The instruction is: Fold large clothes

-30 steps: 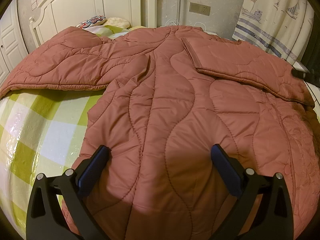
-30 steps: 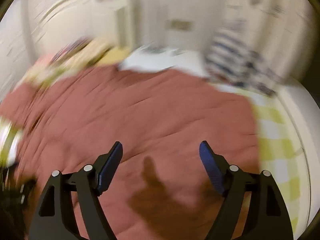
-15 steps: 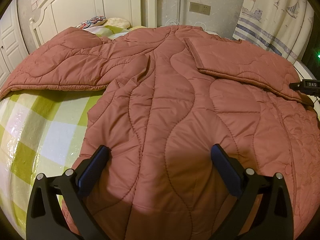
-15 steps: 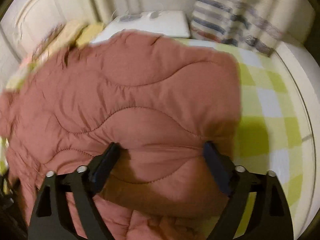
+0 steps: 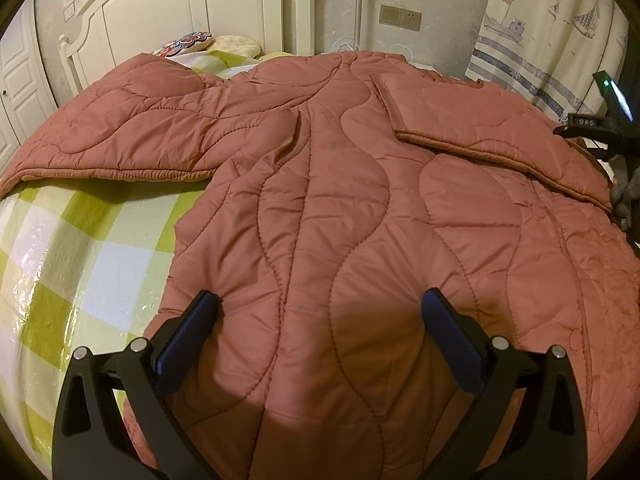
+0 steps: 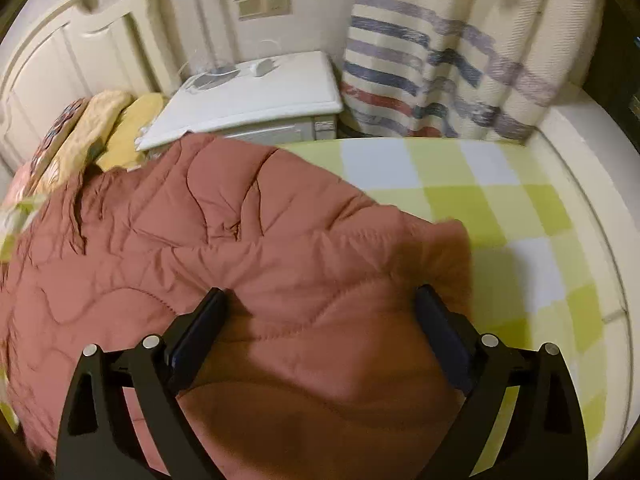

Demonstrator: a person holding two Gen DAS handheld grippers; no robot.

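Observation:
A large rust-pink quilted coat (image 5: 320, 208) lies spread back-up on the bed. Its left sleeve (image 5: 120, 140) stretches out to the left; its right sleeve (image 5: 480, 132) is folded in over the back. My left gripper (image 5: 320, 312) is open and empty, low over the coat's hem. My right gripper (image 6: 320, 304) is open, with the folded sleeve's cuff end (image 6: 320, 264) lying between its fingers, not pinched. The right gripper's body also shows at the right edge of the left wrist view (image 5: 600, 128).
The bed has a green and white checked sheet (image 5: 72, 260) (image 6: 520, 208). Pillows (image 6: 100, 128) lie at the white headboard (image 5: 180, 8). A white nightstand (image 6: 256, 96) and a striped curtain (image 6: 440, 60) stand beyond the bed's right side.
My right gripper swung right and dropped down over the folded sleeve's end, now closer to the bed's right edge. The left gripper and the coat have stayed still.

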